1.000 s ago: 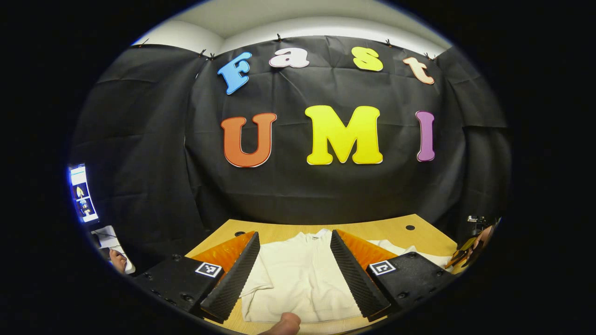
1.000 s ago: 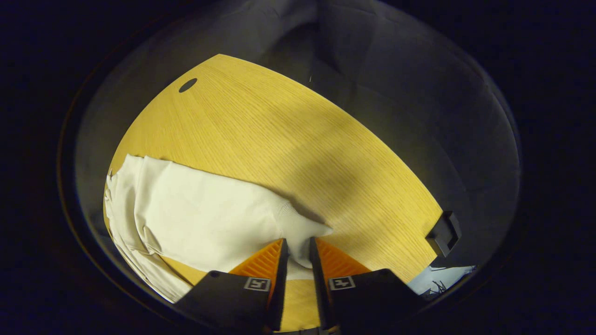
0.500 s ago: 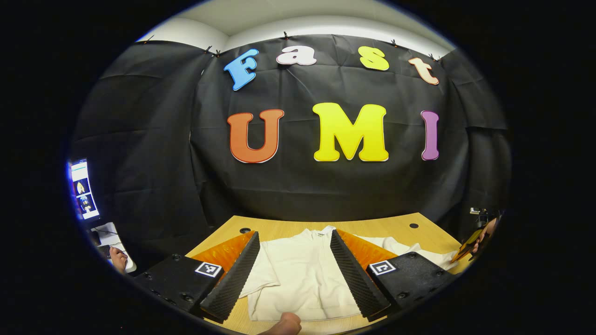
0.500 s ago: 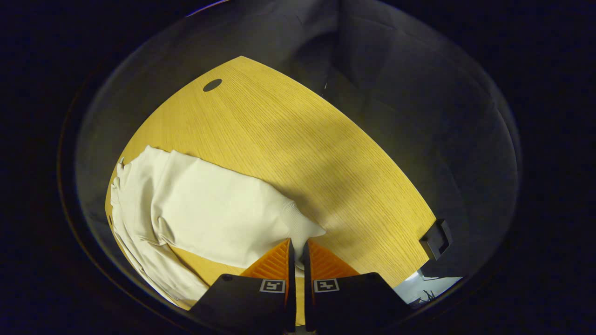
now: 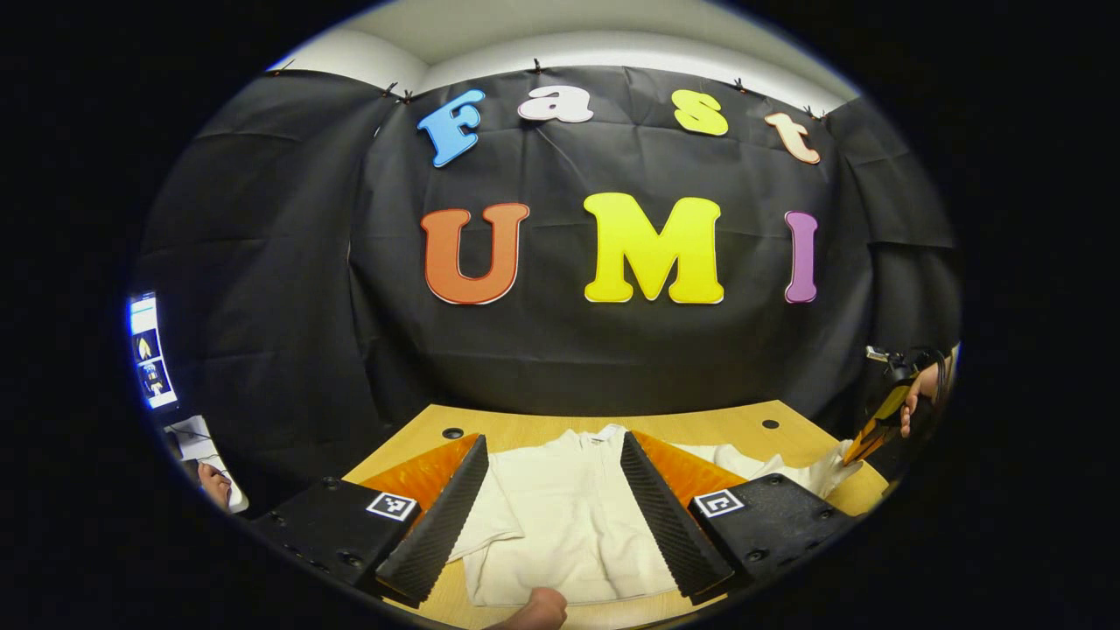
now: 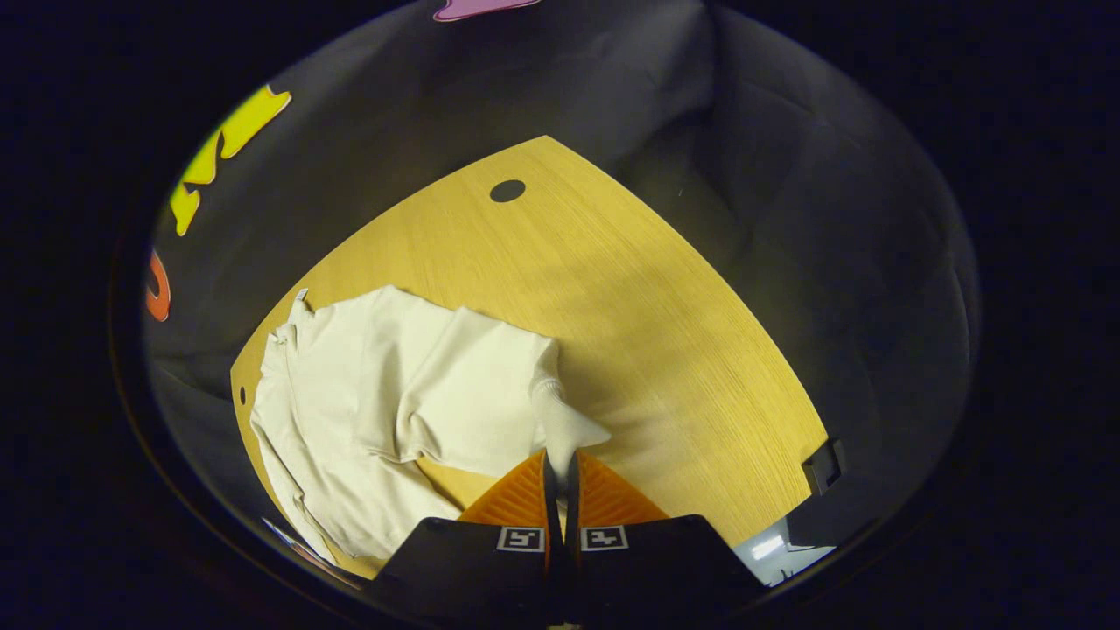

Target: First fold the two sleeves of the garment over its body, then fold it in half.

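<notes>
Garment: we see the cream garment (image 5: 560,516) spread on the table (image 5: 525,429), its hem toward the near edge.
Right hand-held gripper (image 6: 560,468): we have it clenched on the cuff of the sleeve (image 6: 560,420), lifted off the table.
Left hand-held gripper (image 5: 556,516): released, fingers wide apart above the garment body.

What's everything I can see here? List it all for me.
garment: one, cream white, spread on the table, one sleeve lifted by its cuff
table: one, light wood, under the garment, dark round holes near its edge
screen: one, lit, far left of the left gripper view
left tongs: one, open, above the garment
right tongs: one, shut on the sleeve cuff
hand: one, holding the right tongs, at the right of the left gripper view
</notes>
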